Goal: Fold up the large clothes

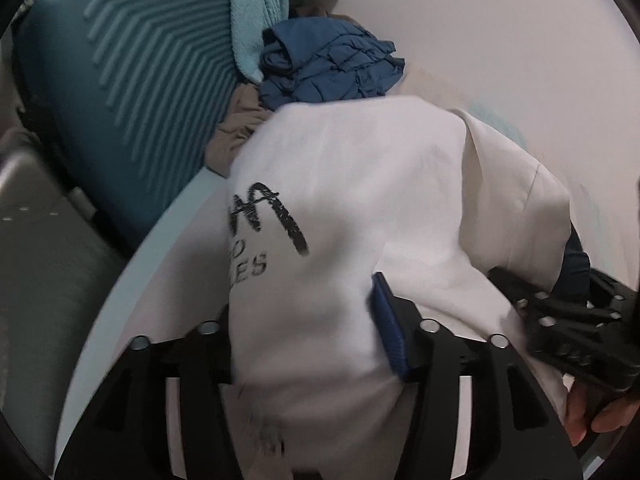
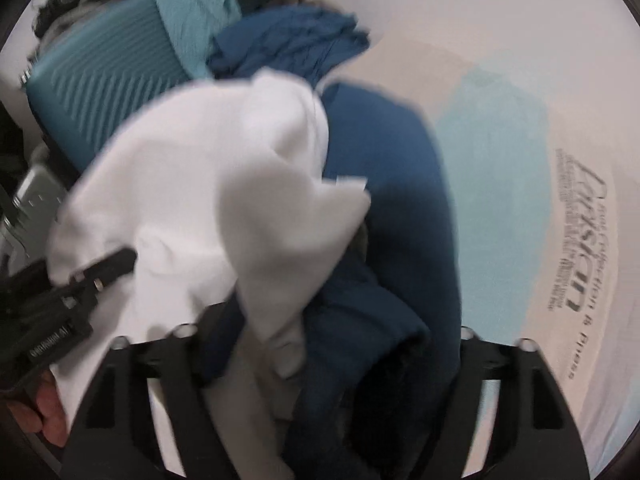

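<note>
Both grippers, left (image 1: 316, 344) and right (image 2: 320, 344), stand with fingers spread, white garment (image 1: 360, 184) slack between them, seemingly released to settle.

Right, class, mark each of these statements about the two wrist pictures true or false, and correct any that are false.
1. The white garment carries black printed lettering. True.
2. A crumpled blue garment lies beyond the white one. True.
3. The ribbed suitcase is red. False: it is teal.
4. In the right wrist view, only white cloth lies between the fingers of the right gripper. False: dark blue cloth lies there too.
5. The left gripper has white cloth between its spread fingers. True.
6. The pale surface under the clothes is plain, with no print. False: dark lettering is printed on it.
</note>
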Available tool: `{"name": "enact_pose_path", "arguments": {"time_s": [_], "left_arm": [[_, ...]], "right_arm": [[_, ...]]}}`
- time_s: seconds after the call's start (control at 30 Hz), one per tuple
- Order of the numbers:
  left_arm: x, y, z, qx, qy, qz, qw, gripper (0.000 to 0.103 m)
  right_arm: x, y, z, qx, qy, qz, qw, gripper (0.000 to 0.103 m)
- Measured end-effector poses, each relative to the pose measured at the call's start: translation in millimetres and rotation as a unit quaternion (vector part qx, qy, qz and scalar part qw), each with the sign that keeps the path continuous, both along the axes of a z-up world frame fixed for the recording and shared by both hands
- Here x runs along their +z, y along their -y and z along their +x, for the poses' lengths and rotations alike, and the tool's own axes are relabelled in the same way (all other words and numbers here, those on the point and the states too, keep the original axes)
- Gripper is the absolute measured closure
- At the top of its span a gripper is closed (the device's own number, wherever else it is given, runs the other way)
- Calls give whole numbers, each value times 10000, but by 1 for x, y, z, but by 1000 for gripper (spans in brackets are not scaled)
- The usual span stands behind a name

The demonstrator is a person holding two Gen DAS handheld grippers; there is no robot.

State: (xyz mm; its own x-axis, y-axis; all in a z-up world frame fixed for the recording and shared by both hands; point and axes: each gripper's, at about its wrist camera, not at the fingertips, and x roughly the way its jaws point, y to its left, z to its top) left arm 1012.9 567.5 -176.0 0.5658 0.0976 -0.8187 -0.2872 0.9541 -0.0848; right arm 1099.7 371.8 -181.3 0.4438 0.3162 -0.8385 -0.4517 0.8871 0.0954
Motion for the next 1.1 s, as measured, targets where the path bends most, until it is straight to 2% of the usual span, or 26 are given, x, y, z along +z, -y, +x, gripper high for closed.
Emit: {"name": "enact_pose_path", "arguments": {"time_s": [0.03, 0.1, 0.2, 0.33, 0.4, 0.47, 0.73, 0.83, 0.93, 1.1], "left_arm": [[9, 3, -7, 50, 50, 92, 9999, 30], [25, 7, -22, 97, 208, 173, 9996, 16], [52, 20, -48, 79, 340, 395, 9986, 12], [85, 39, -100, 203, 525, 426, 9975, 6], [101, 55, -134, 275, 595, 640, 9958, 6], [114, 70, -170, 302, 629, 698, 9951, 6], [142, 118, -335, 778, 386, 356, 9956, 6], [140, 134, -373, 733, 285, 422, 9960, 6], [141, 154, -407, 559, 420, 736, 9948, 6], [138, 159, -421, 326, 542, 765, 9951, 6]], "right_arm": [[4, 3, -3, -43, 11, 12, 10000, 28], [19, 10, -15, -122, 114, 25, 9999, 16], [49, 24, -47, -184, 446, 84, 9988, 10], [90, 47, -106, -215, 895, 63, 9957, 8], [111, 60, -145, -126, 1129, 15, 9935, 8], [130, 76, -187, -117, 1307, -19, 9914, 8], [174, 141, -327, -558, 1274, -77, 9902, 8], [184, 156, -375, -741, 1307, -182, 9885, 7], [190, 159, -415, -657, 1521, -202, 9860, 7], [183, 150, -443, -614, 1684, -150, 9837, 8]]}}
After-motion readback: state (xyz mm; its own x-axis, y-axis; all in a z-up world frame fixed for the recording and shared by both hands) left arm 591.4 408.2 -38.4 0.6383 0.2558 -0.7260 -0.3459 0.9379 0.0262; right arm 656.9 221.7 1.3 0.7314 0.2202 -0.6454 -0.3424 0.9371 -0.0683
